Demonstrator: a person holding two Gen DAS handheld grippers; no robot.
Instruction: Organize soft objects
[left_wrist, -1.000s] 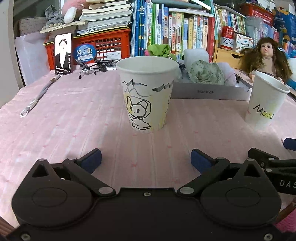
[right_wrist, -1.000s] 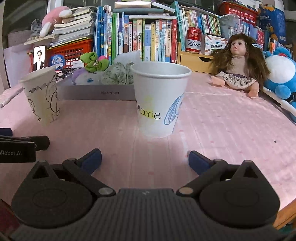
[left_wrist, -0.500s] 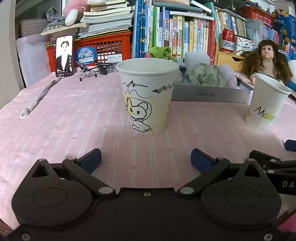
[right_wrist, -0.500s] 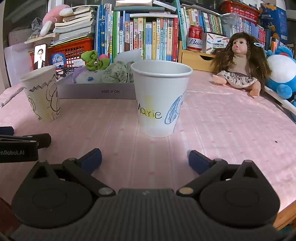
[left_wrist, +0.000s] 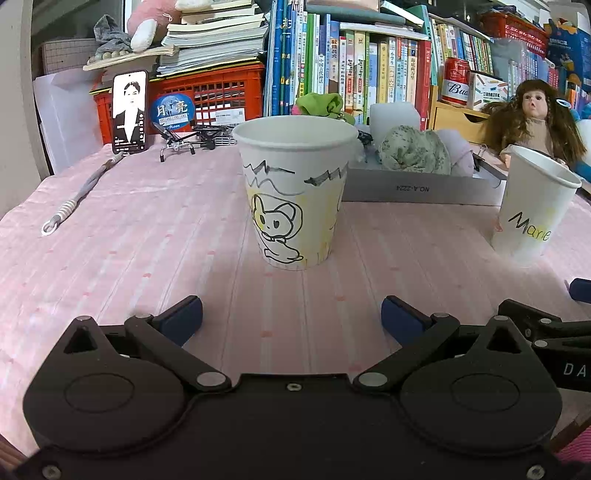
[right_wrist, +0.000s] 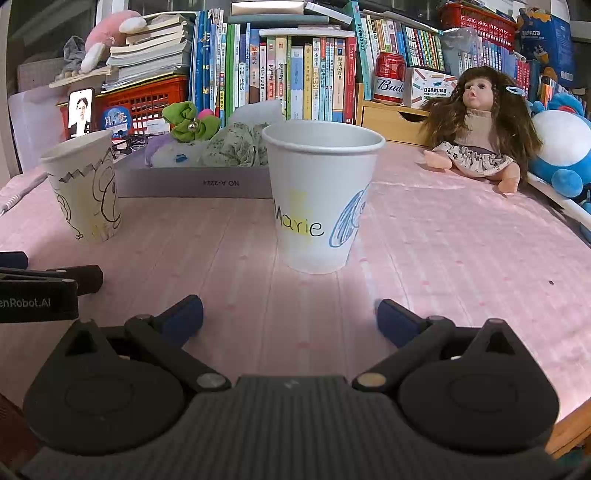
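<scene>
A grey box at the back of the pink table holds soft items: a green scrunchie, a floral green cloth and a lilac piece. A paper cup with a mouse drawing stands in front of my left gripper, which is open and empty. A paper cup marked "Marie" stands in front of my right gripper, also open and empty.
A doll and a blue plush lie at the right. Books, a red crate, a beer can, a phone and a cord line the back and left. The table edge is close at right.
Both grippers have risen or tilted slightly, so the cups sit a little lower in view. Both stay open and empty; nothing on the table moved.
</scene>
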